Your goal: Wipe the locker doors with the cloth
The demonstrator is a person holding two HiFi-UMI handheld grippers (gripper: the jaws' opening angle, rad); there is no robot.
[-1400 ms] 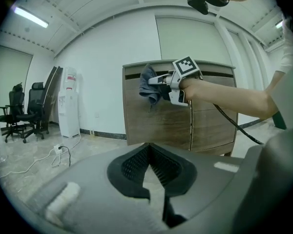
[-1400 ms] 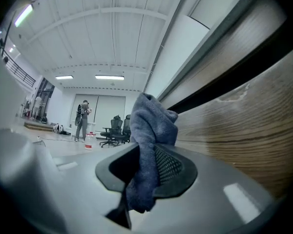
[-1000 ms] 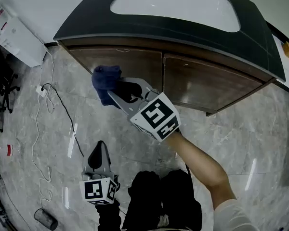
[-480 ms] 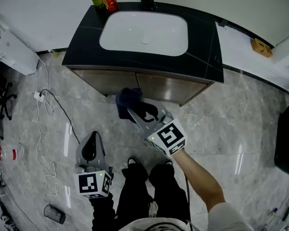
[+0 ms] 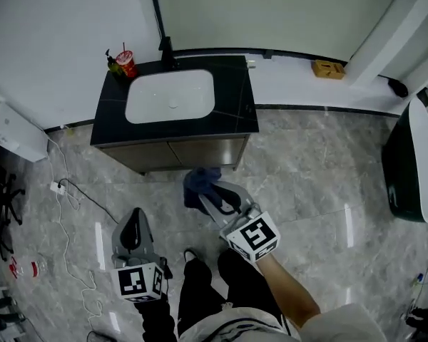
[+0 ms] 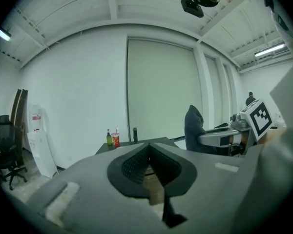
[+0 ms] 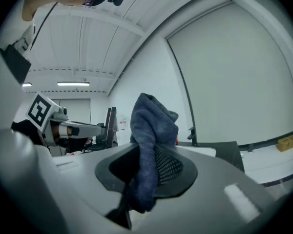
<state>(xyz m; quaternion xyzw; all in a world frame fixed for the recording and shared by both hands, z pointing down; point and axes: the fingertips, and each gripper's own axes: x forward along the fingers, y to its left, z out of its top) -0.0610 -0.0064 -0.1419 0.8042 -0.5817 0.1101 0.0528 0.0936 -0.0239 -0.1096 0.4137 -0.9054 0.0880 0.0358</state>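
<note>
A brown-doored cabinet [image 5: 172, 155] stands under a black counter [image 5: 237, 107] with a white basin. My right gripper [image 5: 205, 189] is shut on a dark blue cloth [image 5: 198, 179], held in the air in front of the doors and apart from them. In the right gripper view the cloth [image 7: 151, 126] sticks up out of the jaws. The left gripper [image 5: 134, 221] hangs lower left, shut with nothing in it; its pads meet in the left gripper view [image 6: 147, 147]. That view also shows the cloth [image 6: 193, 123] off to the right.
A red cup [image 5: 127, 63] and a bottle stand on the counter's back corner. A white unit [image 5: 11, 130] and loose cables [image 5: 71, 191] lie at the left. A dark rounded object [image 5: 406, 169] stands at the right. Grey marble floor surrounds the person's legs [image 5: 214, 291].
Both grippers and the head camera have risen and drawn back from the cabinet, which now looks small and far. The cloth has left the door and stays in the right gripper.
</note>
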